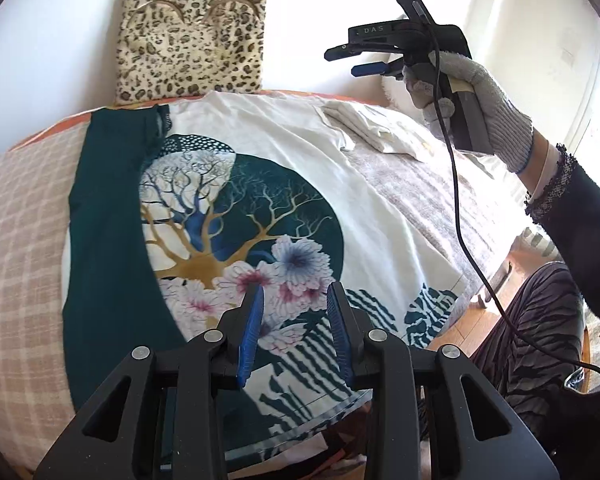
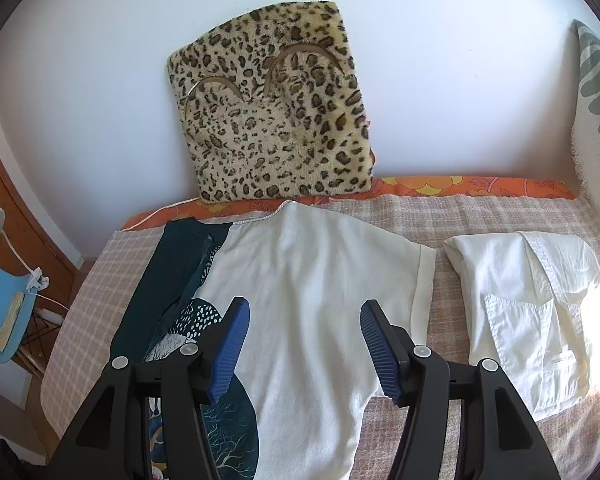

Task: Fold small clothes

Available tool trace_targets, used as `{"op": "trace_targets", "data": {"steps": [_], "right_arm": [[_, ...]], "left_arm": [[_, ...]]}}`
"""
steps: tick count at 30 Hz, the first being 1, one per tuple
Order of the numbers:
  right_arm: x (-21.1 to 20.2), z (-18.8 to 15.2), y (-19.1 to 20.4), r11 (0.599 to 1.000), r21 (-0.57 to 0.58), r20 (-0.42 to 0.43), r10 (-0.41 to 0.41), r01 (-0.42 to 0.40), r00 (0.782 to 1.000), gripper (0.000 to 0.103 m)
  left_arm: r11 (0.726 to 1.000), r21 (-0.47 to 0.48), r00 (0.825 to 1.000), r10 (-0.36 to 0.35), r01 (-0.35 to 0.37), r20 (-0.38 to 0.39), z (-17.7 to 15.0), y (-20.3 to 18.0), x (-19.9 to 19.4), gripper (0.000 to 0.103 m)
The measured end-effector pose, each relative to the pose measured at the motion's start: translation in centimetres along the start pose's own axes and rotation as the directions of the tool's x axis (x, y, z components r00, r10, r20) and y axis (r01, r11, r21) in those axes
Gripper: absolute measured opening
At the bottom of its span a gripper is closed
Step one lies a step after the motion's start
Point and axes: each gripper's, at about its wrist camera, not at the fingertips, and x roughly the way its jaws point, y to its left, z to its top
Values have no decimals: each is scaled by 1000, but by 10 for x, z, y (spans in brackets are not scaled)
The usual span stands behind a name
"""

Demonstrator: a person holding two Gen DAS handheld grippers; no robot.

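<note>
A T-shirt (image 2: 312,300) lies spread on the bed (image 2: 500,216) below me, one side folded over its front. A folded shirt (image 2: 540,320) lies just to its right. Behind both, a cushion (image 2: 276,112) leans against the wall (image 2: 460,80).

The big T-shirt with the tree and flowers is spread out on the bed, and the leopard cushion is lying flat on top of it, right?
Not quite. The T-shirt is spread out on the bed, but the leopard cushion is not on top of it: it stands propped against the wall behind the shirt. The right wrist view shows this.
</note>
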Motion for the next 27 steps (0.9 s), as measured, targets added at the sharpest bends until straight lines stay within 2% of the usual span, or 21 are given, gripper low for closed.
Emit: {"op": "trace_targets", "data": {"steps": [1, 2, 3, 8, 15, 19, 22, 25, 27], "right_arm": [[-6, -4, -7, 1000, 4, 9, 0, 0, 1000, 61], [-11, -6, -14, 1000, 11, 18, 2, -2, 1000, 61], [-15, -9, -22, 1000, 20, 24, 7, -7, 1000, 61], [-26, -20, -59, 996, 74, 44, 39, -42, 998, 62], [-27, -27, -98, 989, 121, 45, 83, -88, 995, 66], [-27, -26, -113, 980, 159, 52, 110, -117, 993, 67], [-25, -27, -115, 980, 160, 49, 112, -118, 993, 67], [-23, -28, -117, 979, 160, 43, 121, -126, 992, 67], [-22, -28, -118, 979, 160, 42, 124, -129, 991, 67]], "left_arm": [[1000, 25, 1000, -11, 11, 1, 4, -11, 4, 36], [998, 52, 1000, -19, 19, 1, 6, -23, 7, 45], [997, 79, 1000, -25, 25, 1, 9, -35, 11, 48], [980, 188, 998, -59, 64, -33, 11, -83, 29, 49], [950, 291, 989, -78, 111, -124, 0, -132, 61, 49], [938, 319, 983, -90, 137, -158, -3, -150, 78, 50], [925, 358, 982, -63, 125, -180, -7, -161, 92, 50], [925, 362, 980, -46, 115, -195, -9, -164, 102, 50], [927, 359, 983, -46, 108, -175, -7, -164, 103, 50]]}}
